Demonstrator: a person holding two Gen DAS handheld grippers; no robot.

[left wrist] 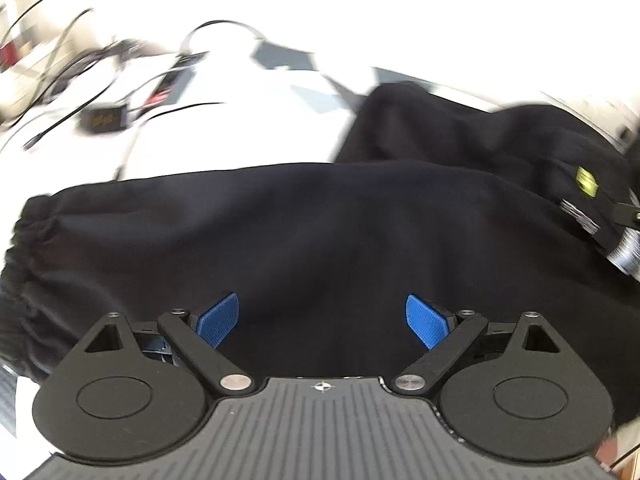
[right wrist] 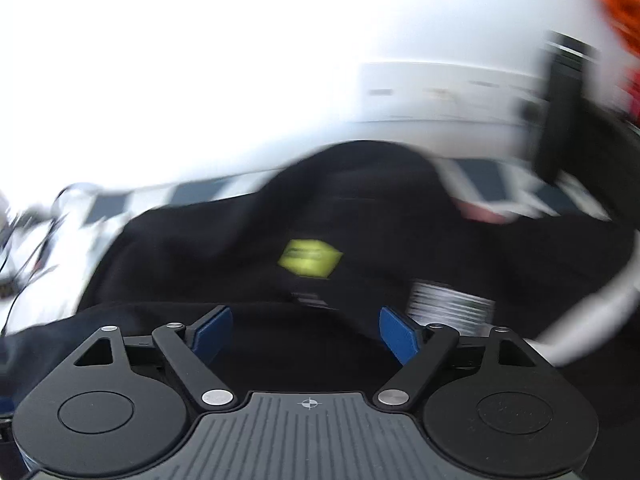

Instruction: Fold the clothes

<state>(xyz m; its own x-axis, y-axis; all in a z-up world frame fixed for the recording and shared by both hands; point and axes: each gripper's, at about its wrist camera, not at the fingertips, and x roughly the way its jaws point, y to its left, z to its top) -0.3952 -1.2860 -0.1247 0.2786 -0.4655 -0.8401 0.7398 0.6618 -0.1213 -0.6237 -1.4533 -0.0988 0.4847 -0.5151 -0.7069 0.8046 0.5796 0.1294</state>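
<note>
A black garment (left wrist: 320, 248) lies spread on a white table (left wrist: 240, 120), with a gathered elastic edge (left wrist: 28, 240) at the left and a yellow-green label (left wrist: 586, 180) at the right. My left gripper (left wrist: 322, 320) is open, its blue pads (left wrist: 218, 320) just above the cloth, holding nothing. In the blurred right wrist view the same black garment (right wrist: 320, 232) shows its yellow-green label (right wrist: 310, 258) and a striped white tag (right wrist: 448, 306). My right gripper (right wrist: 306, 334) is open and empty over the cloth's near fold.
Black cables (left wrist: 100, 92) and a small black box (left wrist: 106, 118) lie on the table at the far left. A dark upright post (right wrist: 564, 112) and a white cabinet (right wrist: 440, 92) stand behind the garment at the right. Something orange (right wrist: 620, 4) is at the top right.
</note>
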